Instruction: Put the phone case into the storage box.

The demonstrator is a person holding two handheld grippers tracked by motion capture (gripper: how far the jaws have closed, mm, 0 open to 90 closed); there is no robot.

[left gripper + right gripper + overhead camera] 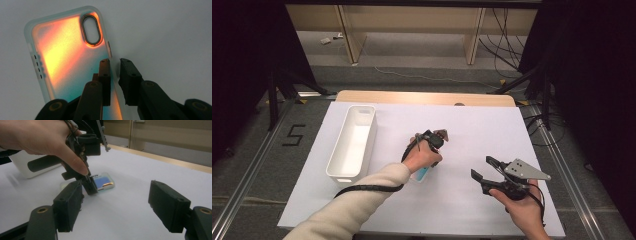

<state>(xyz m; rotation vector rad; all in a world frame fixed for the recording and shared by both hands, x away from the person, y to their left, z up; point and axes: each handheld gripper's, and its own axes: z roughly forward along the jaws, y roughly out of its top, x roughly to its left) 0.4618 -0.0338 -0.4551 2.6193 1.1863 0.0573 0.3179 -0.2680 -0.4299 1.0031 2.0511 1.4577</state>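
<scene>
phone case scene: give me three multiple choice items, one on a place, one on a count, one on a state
1. Where does the white bin lie relative to the phone case?
A. to its left in the high view
B. to its right
C. on top of it

2. How many white bins are on the table?
A. three
B. two
C. one

3. How do the jaws of the right gripper stand?
A. clamped on the case
B. wide apart with nothing between them
C. closed on the bin

Answers: 1 A, the bin lies along the table's left part, left of the left gripper at the case. 2 C, a single bin lies there. 3 B, the right gripper view shows bare table between them.
</scene>
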